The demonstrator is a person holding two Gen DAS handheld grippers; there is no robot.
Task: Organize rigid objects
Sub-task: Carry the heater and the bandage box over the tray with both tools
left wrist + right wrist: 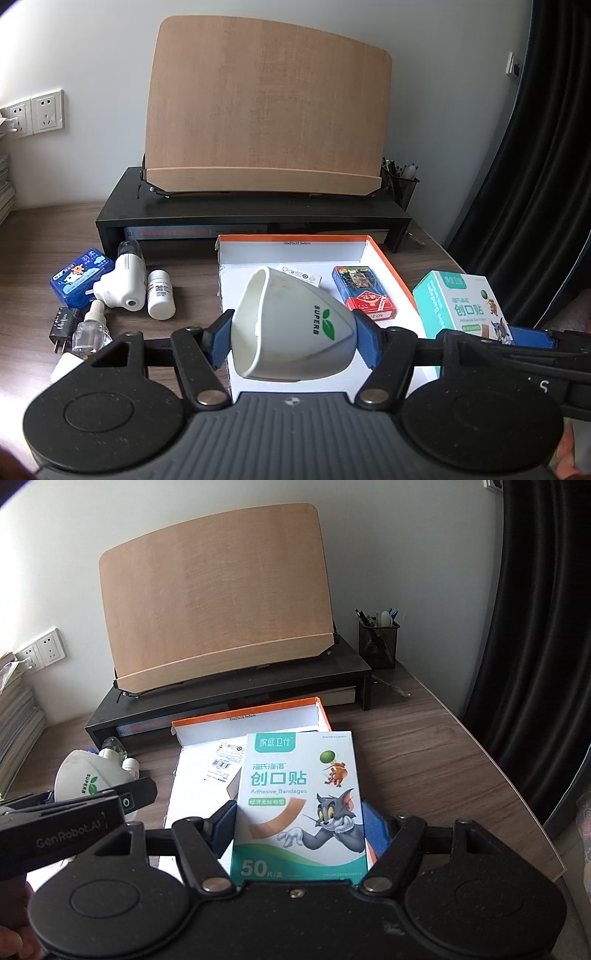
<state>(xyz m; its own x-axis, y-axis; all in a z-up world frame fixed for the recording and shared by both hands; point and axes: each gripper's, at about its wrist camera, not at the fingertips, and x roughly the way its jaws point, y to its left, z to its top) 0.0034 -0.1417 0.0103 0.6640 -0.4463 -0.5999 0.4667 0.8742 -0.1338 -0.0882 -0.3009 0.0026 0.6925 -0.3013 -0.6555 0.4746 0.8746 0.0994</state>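
My left gripper (293, 338) is shut on a white SUPERB cup (291, 325), held on its side above the near left part of the open orange-edged white box (388, 266). A deck of playing cards (362, 293) lies inside the box. My right gripper (299, 825) is shut on a teal and white adhesive bandage box (299, 801), held upright over the box's near right side (321, 710). The bandage box also shows in the left wrist view (458, 302), and the cup in the right wrist view (88, 775).
Left of the box lie a blue tin (81, 277), a white plug-in device (122, 284), a white pill bottle (159, 293), a small clear bottle (92, 332) and a black charger (63, 326). Behind stands a black riser (255, 218) with a wooden board (266, 107). A mesh pen holder (376, 642) stands far right.
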